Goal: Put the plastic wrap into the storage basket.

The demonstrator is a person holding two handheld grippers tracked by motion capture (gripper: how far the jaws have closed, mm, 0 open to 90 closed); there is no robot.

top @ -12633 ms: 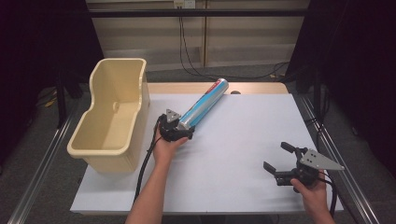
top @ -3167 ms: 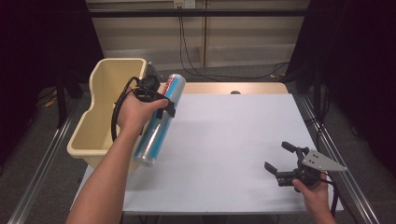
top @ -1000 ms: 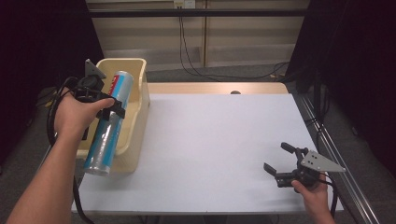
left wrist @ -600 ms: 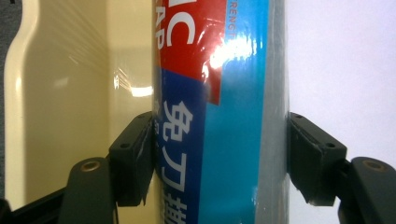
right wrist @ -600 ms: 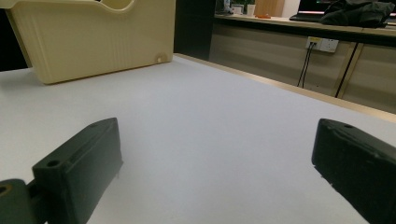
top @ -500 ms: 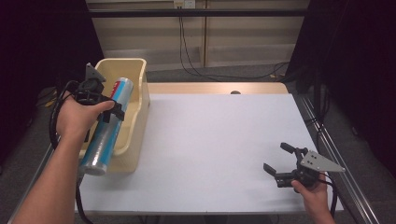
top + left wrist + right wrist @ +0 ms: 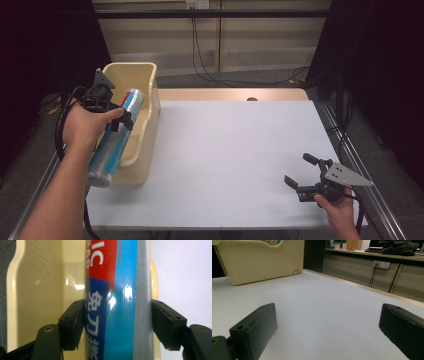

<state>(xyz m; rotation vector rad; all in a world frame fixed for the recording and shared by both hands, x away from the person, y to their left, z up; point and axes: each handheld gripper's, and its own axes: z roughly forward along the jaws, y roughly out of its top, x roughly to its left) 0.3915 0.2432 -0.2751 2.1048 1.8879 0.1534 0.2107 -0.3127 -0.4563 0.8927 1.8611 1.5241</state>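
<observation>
A long tube (image 7: 114,140) with a shiny blue and silver wrap and a red and blue label is held slanted over the cream plastic basket (image 7: 150,85) at the table's left. My left gripper (image 7: 122,118) is shut on the tube's upper half. In the left gripper view both jaws press the sides of the tube (image 7: 117,290), with the basket's inside (image 7: 37,290) below it. The tube's lower end sticks out past the basket's near end. My right gripper (image 7: 299,170) is open with nothing between its fingers, low over the white table (image 7: 235,150) at the front right.
In the right gripper view the basket's side wall (image 7: 262,262) stands far across the bare white tabletop (image 7: 324,297). A wooden strip (image 7: 225,94) runs along the table's far edge. Metal rails flank both sides, and cables hang behind the table.
My left gripper has carried the tube from the middle of the table to above the basket, and in the last second it sank a little lower. The right gripper has not moved.
</observation>
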